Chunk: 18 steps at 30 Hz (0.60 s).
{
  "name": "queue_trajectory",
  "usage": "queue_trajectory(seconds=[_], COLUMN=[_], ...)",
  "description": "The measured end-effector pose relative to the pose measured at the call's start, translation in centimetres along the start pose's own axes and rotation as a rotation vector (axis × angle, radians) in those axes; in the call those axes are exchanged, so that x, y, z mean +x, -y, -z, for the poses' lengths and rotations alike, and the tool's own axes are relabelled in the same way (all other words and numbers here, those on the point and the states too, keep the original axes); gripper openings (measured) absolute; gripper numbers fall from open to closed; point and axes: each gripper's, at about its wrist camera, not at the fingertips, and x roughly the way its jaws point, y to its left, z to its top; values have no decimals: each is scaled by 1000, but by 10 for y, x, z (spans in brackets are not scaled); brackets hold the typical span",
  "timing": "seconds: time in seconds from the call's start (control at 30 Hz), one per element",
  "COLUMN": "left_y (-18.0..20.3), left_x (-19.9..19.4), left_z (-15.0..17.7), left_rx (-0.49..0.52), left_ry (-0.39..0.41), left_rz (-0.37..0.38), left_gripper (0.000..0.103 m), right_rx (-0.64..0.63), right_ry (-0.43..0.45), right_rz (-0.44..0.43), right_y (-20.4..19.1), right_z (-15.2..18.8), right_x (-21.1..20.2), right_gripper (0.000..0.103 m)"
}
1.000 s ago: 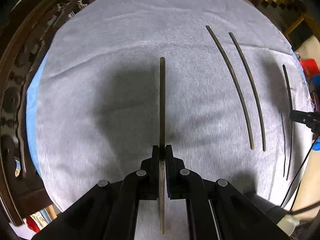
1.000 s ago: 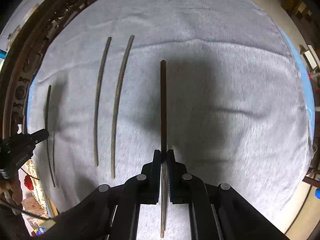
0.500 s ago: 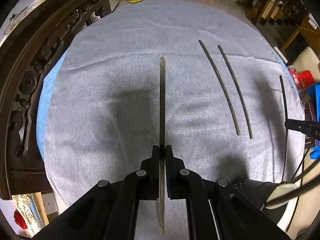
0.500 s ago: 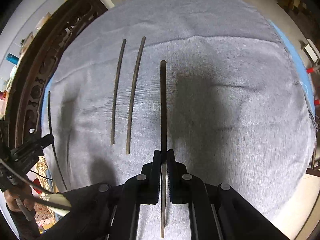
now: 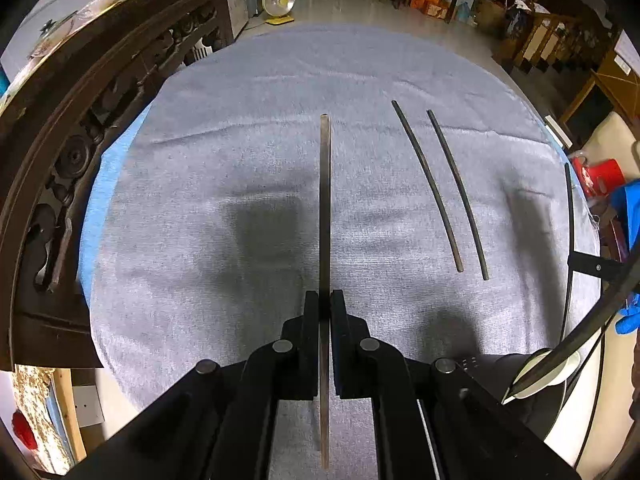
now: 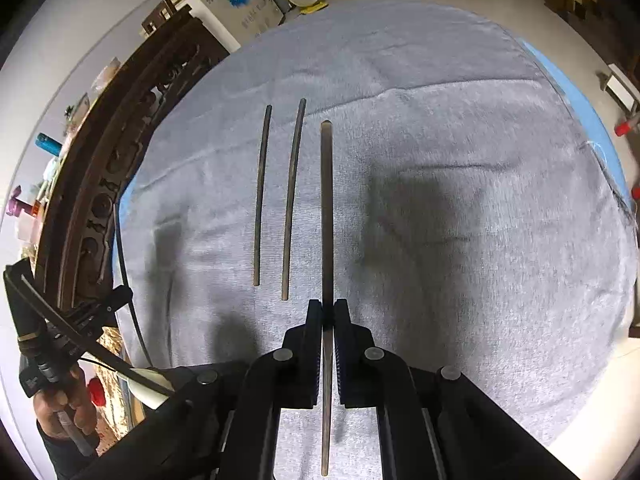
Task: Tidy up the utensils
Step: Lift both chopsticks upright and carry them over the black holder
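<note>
1. Your right tongs [image 6: 328, 310] are clamped on a chopstick [image 6: 326, 200], its length running up-frame.
2. Laid pair [image 6: 276, 200] lies just left, parallel.
3. Your left tongs [image 5: 325, 304] grip another chopstick [image 5: 325, 200]; the pair sits far right.

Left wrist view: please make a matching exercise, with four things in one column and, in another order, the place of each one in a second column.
Things:
1. held chopstick
2. two loose chopsticks
3. grey cloth
4. fan

Places:
A. on the floor, beyond the cloth
B. lying side by side on the cloth
C. clamped in the left gripper
D. spread out under the chopsticks

Pairs: 1-C, 2-B, 3-D, 4-A
</note>
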Motion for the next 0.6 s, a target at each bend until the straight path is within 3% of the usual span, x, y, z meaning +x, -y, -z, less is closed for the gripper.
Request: queue_trajectory(seconds=[0.6], left_y=[1], left_x=[-24], left_z=[13], left_rx=[-40], left_ry=[87], left_rz=[8], left_gripper=[5], right_rx=[36], right_ry=[102], right_rz=[-62], right_y=[5], right_z=[22], right_x=[-28], right_gripper=[7])
